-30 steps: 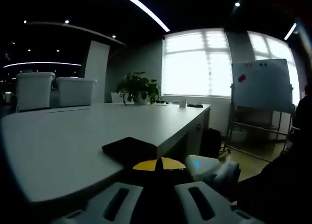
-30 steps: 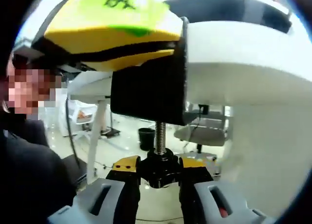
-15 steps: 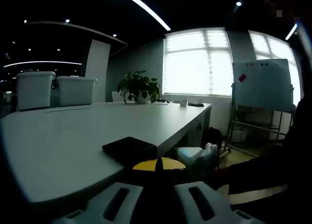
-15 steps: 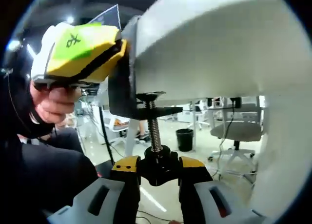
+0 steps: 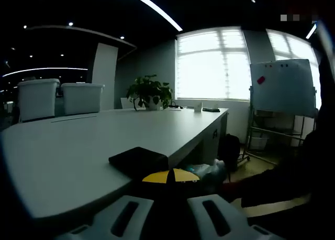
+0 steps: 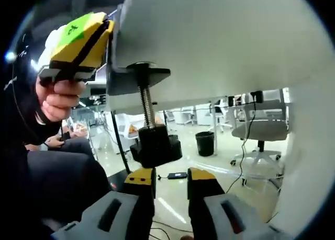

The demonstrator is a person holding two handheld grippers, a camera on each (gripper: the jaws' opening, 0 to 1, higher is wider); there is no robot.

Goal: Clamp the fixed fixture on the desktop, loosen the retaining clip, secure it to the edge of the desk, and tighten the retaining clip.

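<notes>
- Two grippers in view: left gripper [image 5: 168,183] sits at the counter [image 5: 78,146] edge, jaws clenched on the fixture [image 5: 138,161], whose flat black top plate lies on the counter surface.
- Right gripper [image 6: 171,178] sits under the counter, jaws released, just below the screw knob [image 6: 155,146], apart from it.
- Screw [image 6: 142,101] long axis runs up toward the counter underside, slightly tilted; pad touches it.

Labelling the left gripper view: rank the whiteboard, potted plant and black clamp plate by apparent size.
1. whiteboard
2. black clamp plate, though nearness to the camera inflates it
3. potted plant, close to the plate in apparent size, so that order is unsure
</notes>
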